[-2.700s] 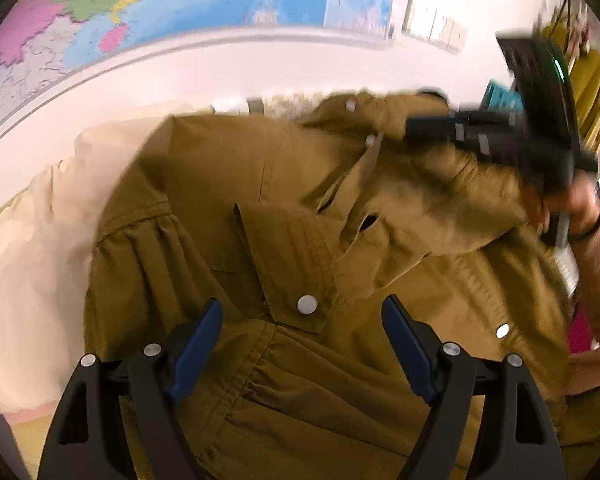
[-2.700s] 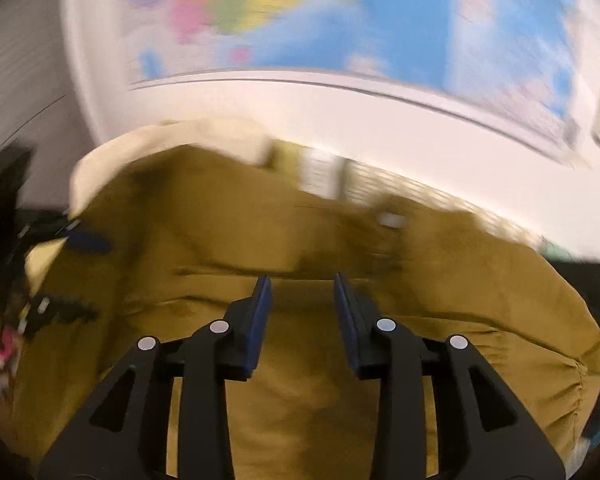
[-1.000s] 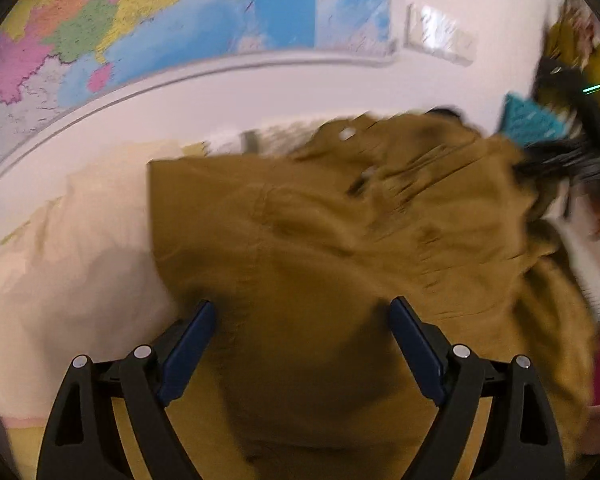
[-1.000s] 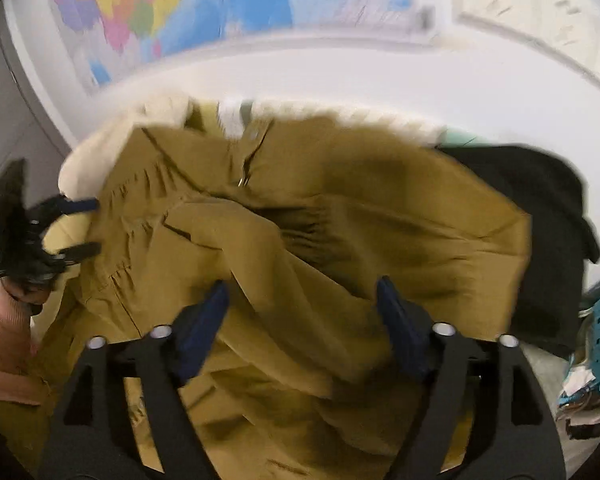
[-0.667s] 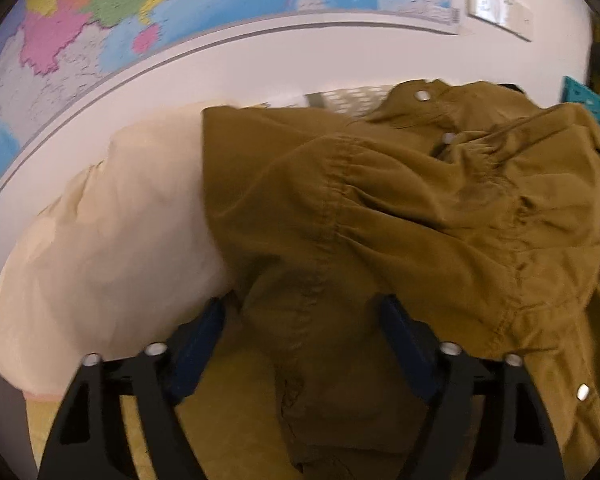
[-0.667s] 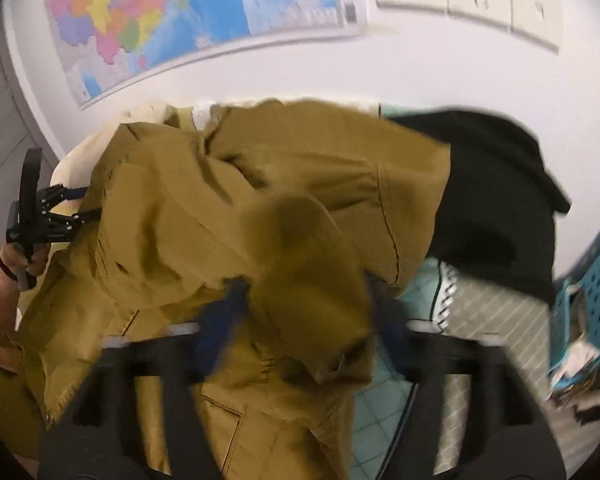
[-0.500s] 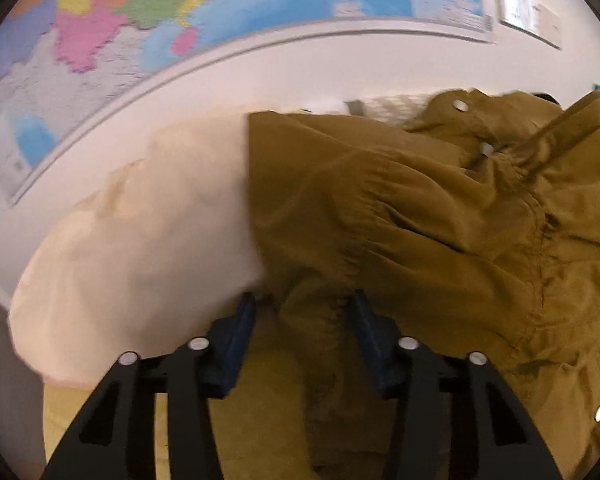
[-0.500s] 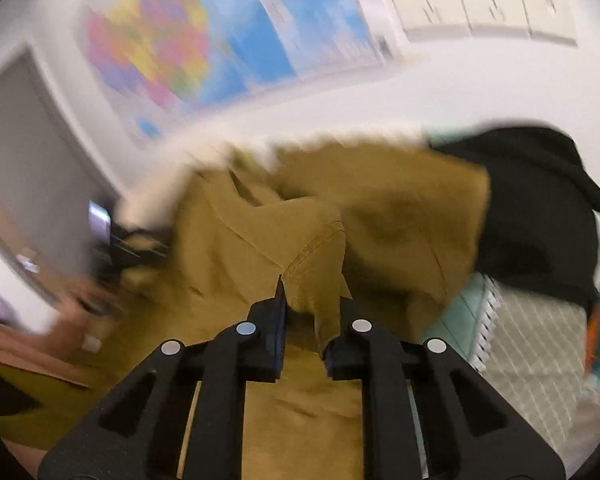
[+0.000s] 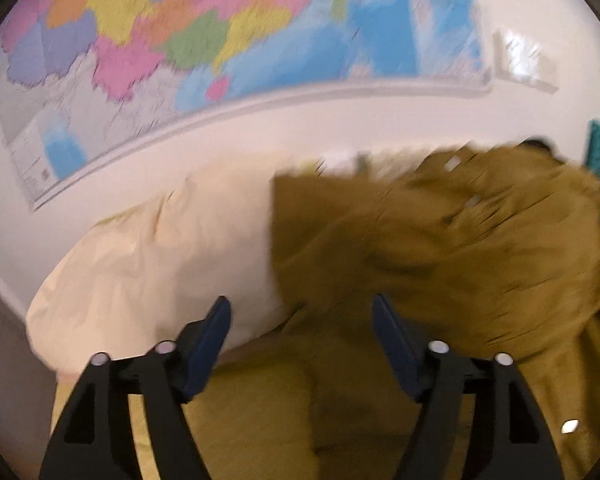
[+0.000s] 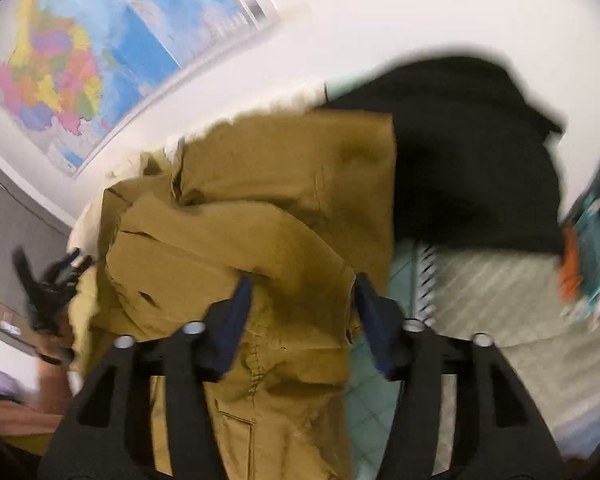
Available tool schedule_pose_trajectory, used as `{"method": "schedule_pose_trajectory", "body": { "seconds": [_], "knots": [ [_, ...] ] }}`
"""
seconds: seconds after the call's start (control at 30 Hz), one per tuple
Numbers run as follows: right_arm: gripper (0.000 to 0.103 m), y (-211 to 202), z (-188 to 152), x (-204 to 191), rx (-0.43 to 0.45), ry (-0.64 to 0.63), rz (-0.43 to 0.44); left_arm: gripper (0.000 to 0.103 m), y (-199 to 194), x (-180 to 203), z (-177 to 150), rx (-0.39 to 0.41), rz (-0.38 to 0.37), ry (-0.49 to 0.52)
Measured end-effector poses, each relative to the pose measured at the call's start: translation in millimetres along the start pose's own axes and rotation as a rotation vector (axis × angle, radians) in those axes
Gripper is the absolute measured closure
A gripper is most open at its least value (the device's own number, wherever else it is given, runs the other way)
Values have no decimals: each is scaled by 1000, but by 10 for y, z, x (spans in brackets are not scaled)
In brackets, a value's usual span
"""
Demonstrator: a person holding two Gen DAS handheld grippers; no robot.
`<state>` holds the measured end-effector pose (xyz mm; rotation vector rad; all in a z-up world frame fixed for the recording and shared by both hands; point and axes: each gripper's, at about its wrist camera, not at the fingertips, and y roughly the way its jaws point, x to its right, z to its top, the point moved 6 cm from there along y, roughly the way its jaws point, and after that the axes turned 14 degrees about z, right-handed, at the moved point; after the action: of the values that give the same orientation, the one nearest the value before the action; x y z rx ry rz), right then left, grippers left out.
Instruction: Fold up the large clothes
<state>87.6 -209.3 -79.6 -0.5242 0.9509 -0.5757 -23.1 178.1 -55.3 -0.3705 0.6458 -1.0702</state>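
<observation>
A: Where's the jacket (image 9: 440, 248) against your left gripper (image 9: 300, 330)?

B: Your left fingers (image 9: 208, 336) are spreading apart, and nothing is pinched. The jacket lies ahead and to the right, its near edge showing in the gap between your fingers, clear of both pads. To its left sits a cream cloth (image 9: 160, 256), just past your left-hand pad.

A: And your right gripper (image 10: 302, 302)?

B: Those fingers (image 10: 236, 312) are also widening. A folded lump of jacket (image 10: 260, 216) lies right between them and beyond. Whether the pads touch the cloth I cannot tell, but they aren't squeezing it.

A: What's beside it?

B: A black garment (image 10: 472, 160) touches the jacket's right edge, towards the wall. Your left gripper (image 10: 48, 280) shows blurred at the jacket's left edge. A map (image 9: 220, 40) hangs on the wall behind.
</observation>
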Motion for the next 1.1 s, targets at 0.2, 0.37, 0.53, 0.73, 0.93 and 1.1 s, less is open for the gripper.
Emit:
{"method": "schedule_pose_trajectory", "body": {
  "seconds": [0.2,0.37,0.53,0.73,0.93,1.1],
  "knots": [
    [42,82,141,-806,55,-325,-29,26,59,390,252,41,-118,23],
    [72,986,218,-950,-124,-378,-9,26,442,747,186,-34,-83,106],
    [87,1428,225,-234,-200,-126,-24,26,648,752,80,-81,-34,95],
    [50,780,161,-672,-82,-313,-17,25,600,631,122,-48,-7,96],
    [59,803,-197,-423,-172,-296,-112,20,627,515,61,-46,21,114],
    [61,902,-330,-195,-188,-239,-126,19,653,404,31,-61,38,83]
  ]
}}
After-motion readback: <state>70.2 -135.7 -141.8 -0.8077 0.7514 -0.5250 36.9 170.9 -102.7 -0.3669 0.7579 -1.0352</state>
